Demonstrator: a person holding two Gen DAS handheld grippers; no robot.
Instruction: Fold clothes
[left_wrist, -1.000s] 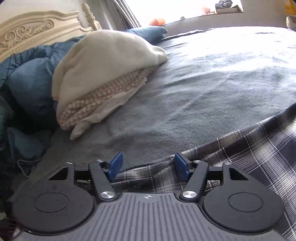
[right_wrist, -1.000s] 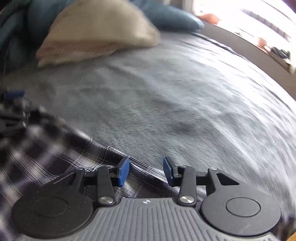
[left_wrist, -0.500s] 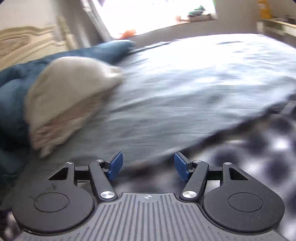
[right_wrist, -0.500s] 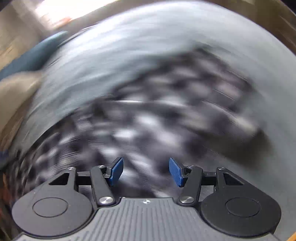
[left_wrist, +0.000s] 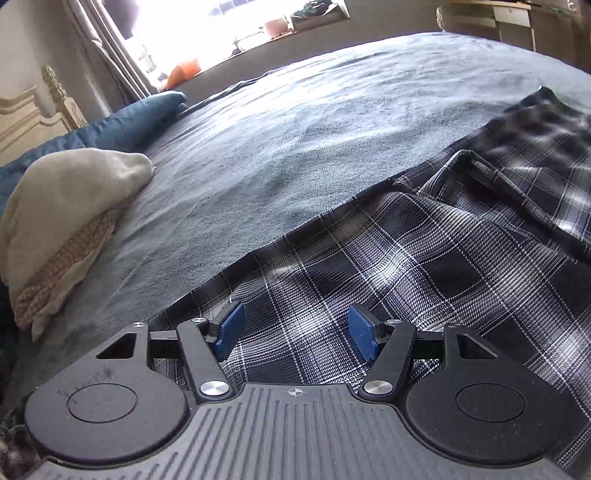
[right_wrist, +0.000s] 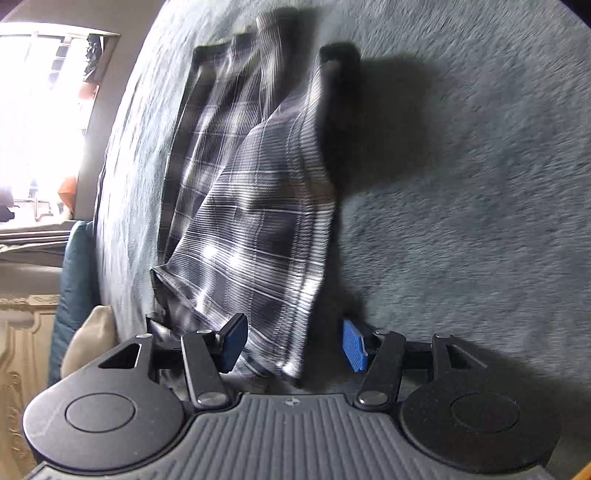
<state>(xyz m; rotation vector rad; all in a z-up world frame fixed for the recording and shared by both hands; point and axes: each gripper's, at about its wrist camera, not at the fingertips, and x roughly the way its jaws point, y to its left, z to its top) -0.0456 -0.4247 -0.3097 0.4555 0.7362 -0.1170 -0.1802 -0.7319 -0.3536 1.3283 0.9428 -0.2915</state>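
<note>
Both grippers' jaws released over plaid garment (left_wrist: 424, 258); right view motion-blurred, garment's far end indistinct.

The plaid garment (left_wrist: 424, 258) runs off the right edge and bottom of the left wrist view, so its full shape stays unknown. In the right wrist view the same cloth is streaked with motion blur, its far end at the upper middle of the frame smeared into a dark lump. The window (left_wrist: 236, 22) at the top is blown out white. The cream bundle (left_wrist: 62, 218) is cut by the left edge.
</note>
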